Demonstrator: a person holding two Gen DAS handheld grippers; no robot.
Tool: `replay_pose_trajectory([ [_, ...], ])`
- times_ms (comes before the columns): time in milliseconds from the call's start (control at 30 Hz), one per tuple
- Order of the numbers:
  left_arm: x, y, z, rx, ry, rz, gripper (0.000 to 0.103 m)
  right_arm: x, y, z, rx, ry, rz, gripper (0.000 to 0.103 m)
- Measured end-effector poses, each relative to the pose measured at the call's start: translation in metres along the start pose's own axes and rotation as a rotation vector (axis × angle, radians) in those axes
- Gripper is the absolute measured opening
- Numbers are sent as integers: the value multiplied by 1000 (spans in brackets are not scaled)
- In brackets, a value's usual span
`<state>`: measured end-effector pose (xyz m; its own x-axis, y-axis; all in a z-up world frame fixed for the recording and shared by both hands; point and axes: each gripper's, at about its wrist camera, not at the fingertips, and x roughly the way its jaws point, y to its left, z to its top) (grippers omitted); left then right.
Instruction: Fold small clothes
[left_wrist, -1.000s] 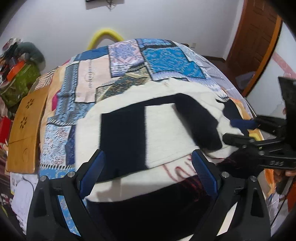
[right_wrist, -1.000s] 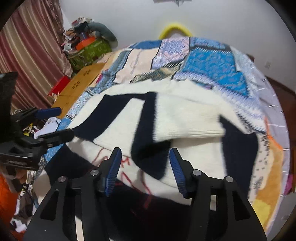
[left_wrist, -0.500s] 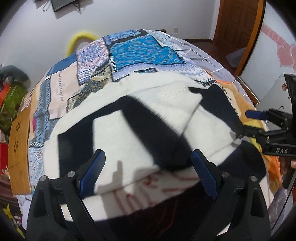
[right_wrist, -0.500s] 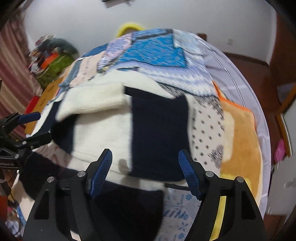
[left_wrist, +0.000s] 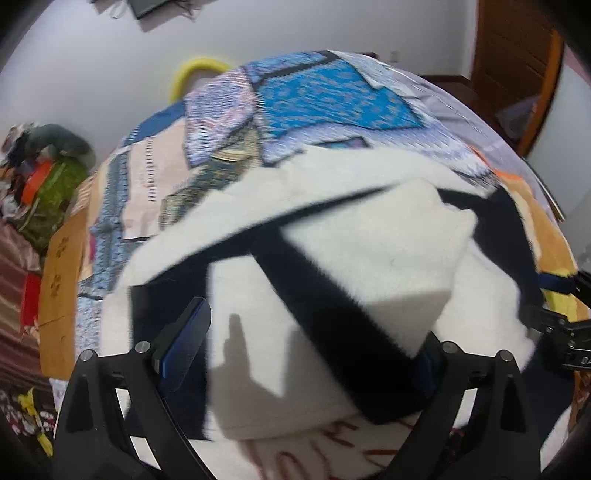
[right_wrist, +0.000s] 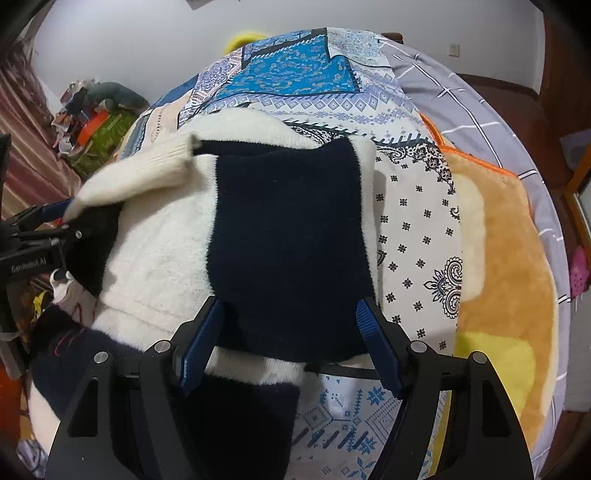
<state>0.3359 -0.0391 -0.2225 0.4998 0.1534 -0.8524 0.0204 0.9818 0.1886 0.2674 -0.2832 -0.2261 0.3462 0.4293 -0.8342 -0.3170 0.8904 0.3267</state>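
Observation:
A small cream and navy knit sweater (left_wrist: 332, 266) lies on the bed, with one sleeve (left_wrist: 369, 258) folded across its body. In the right wrist view the sweater (right_wrist: 166, 251) shows a wide navy panel (right_wrist: 288, 240). My left gripper (left_wrist: 310, 343) is open, its jaws wide apart just over the sweater's lower middle. My right gripper (right_wrist: 288, 343) is open too, its jaws either side of the navy panel's near edge. Each gripper also shows from the side in the other view, the right gripper (left_wrist: 554, 306) and the left gripper (right_wrist: 44, 225).
A patchwork bedspread (left_wrist: 332, 96) covers the bed, with an orange plush blanket (right_wrist: 506, 258) at the right. A wooden board (left_wrist: 62, 266) and a pile of clutter (left_wrist: 40, 173) sit left of the bed. A wooden door (left_wrist: 517, 48) stands at the back right.
Both grippers have swung right and closer to the sweater. The sleeve now lies further across the sweater's body. The right gripper's jaws stand wider apart than a second ago.

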Motion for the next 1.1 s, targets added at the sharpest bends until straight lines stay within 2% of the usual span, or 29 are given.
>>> replay_pose_trajectory([
  [100, -1, 20, -1, -30, -15, 43, 94, 0, 1, -1, 0, -2, -2, 71],
  [333, 2, 65, -24, -108, 23, 34, 95, -3, 6, 0, -11, 0, -21, 71],
  [467, 6, 89, -40, -172, 51, 4, 96, -6, 10, 1, -19, 0, -30, 71],
  [600, 7, 108, -52, -204, 60, 64, 96, -8, 15, 2, -32, 0, -52, 71],
  [733, 7, 130, -64, -235, 82, 56, 96, -11, 19, 4, -37, -4, -59, 71],
  [933, -3, 170, -78, -359, 71, -35, 96, -16, 27, 8, -43, -26, -60, 71],
  [1100, 2, 192, -86, -508, 91, -226, 92, -19, 35, 13, -53, -44, -56, 71],
])
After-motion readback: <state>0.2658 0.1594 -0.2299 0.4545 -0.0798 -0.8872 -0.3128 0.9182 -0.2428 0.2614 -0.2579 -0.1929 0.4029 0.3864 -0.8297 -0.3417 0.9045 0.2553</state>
